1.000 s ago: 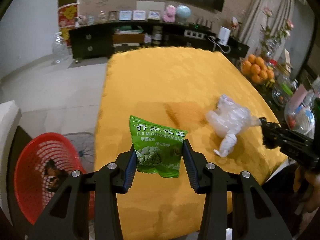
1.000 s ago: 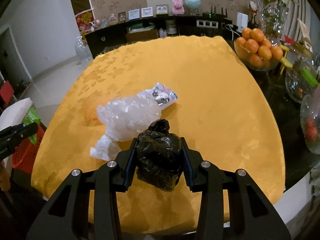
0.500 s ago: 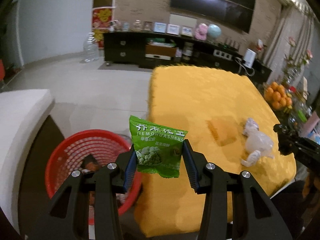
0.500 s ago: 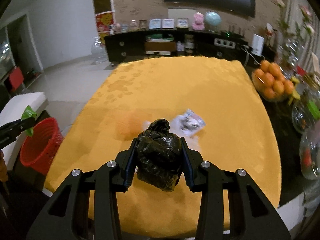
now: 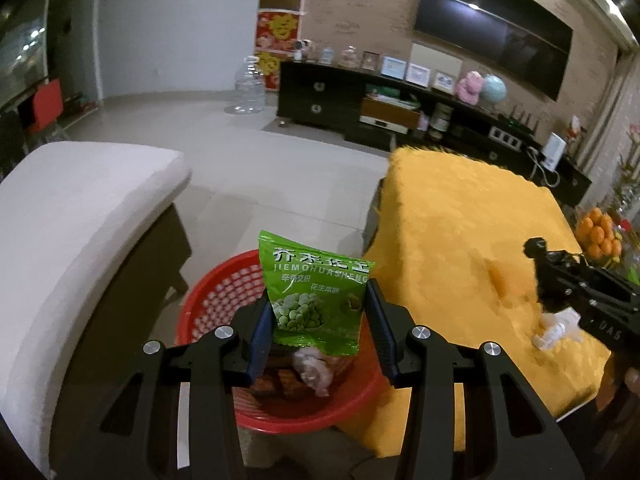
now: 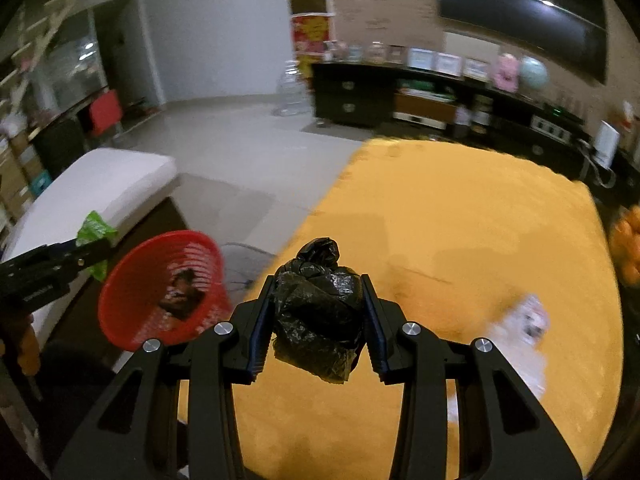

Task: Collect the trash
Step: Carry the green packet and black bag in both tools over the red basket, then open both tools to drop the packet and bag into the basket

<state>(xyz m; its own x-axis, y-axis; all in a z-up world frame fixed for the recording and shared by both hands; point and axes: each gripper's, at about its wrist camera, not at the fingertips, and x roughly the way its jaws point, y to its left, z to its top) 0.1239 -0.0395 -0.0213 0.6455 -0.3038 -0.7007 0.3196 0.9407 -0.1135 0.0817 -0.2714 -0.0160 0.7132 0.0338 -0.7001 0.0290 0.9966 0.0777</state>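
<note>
The left tool (image 5: 316, 312) grips a green snack packet (image 5: 314, 294) between its pads, directly above the red basket (image 5: 224, 300), which stands on the floor beside the yellow-covered worktop (image 5: 460, 232). The right tool (image 6: 318, 312) clamps a crumpled black bag (image 6: 318, 312) above the worktop's edge, right of the basket. Farther right of the basket, a clear plastic wrapper (image 6: 524, 324) lies on the worktop.

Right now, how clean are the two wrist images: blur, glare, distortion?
Left wrist: dim room, fisheye bends the walls; green snack packet and red basket sharp, yellow tablecloth smeared. Right wrist: black bag sharp, everything behind motion-blurred, worst on the clear plastic trash; ceiling lights glare on the TV.
</note>
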